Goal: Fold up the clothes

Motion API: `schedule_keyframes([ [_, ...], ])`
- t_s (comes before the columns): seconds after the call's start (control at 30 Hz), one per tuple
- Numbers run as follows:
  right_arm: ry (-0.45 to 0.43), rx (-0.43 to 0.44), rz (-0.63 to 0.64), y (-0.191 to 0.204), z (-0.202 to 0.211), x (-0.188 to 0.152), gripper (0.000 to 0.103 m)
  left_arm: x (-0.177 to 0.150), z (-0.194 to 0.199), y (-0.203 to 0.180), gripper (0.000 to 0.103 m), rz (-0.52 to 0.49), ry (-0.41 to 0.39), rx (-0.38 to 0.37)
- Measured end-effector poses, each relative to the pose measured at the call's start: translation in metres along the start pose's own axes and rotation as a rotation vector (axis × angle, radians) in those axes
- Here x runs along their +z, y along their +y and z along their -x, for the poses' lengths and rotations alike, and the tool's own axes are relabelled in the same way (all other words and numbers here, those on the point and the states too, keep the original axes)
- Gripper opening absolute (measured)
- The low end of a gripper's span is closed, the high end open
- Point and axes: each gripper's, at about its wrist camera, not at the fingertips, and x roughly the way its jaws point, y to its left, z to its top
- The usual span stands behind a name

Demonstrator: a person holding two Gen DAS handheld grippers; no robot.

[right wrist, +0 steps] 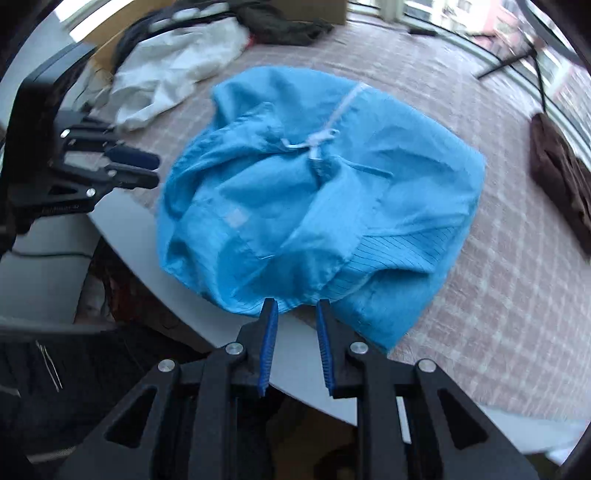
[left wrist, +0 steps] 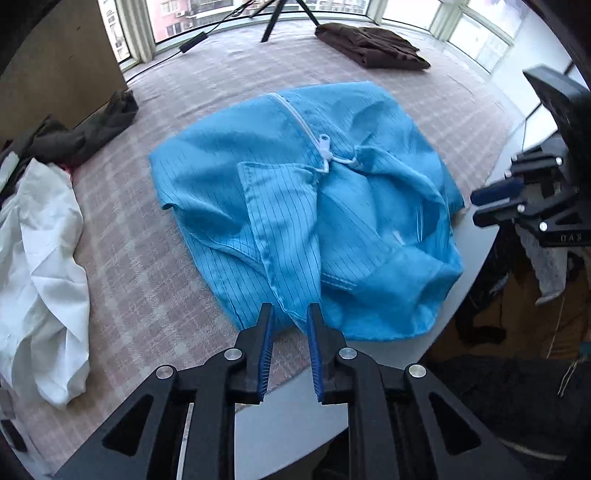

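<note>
A blue pinstriped garment (left wrist: 303, 206) with a white zipper (left wrist: 325, 147) lies folded into a rough bundle on the checked tablecloth; it also shows in the right wrist view (right wrist: 317, 199). My left gripper (left wrist: 290, 314) is open and empty, its tips just above the garment's near edge. My right gripper (right wrist: 294, 310) is open and empty at the garment's edge by the table rim. The right gripper shows in the left wrist view (left wrist: 495, 206), beside the garment's right side. The left gripper shows in the right wrist view (right wrist: 140, 168), at the garment's left side.
A white garment (left wrist: 40, 266) lies crumpled at the left, with dark clothes (left wrist: 88, 133) behind it. A folded brown garment (left wrist: 373, 46) sits at the far side near tripod legs (left wrist: 273, 18) and windows. The white table rim (right wrist: 147, 266) runs close to the blue garment.
</note>
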Motion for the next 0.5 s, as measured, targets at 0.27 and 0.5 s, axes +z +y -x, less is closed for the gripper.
schedule_keyframes([
  [0.27, -0.009, -0.004, -0.14, 0.024, -0.013, 0.014, 0.035, 0.01, -0.026, -0.022, 0.022, -0.079, 0.083, 0.061],
  [0.5, 0.046, -0.067, -0.236, 0.01, -0.032, 0.028, 0.035, 0.015, -0.04, -0.023, 0.013, -0.117, 0.116, 0.086],
])
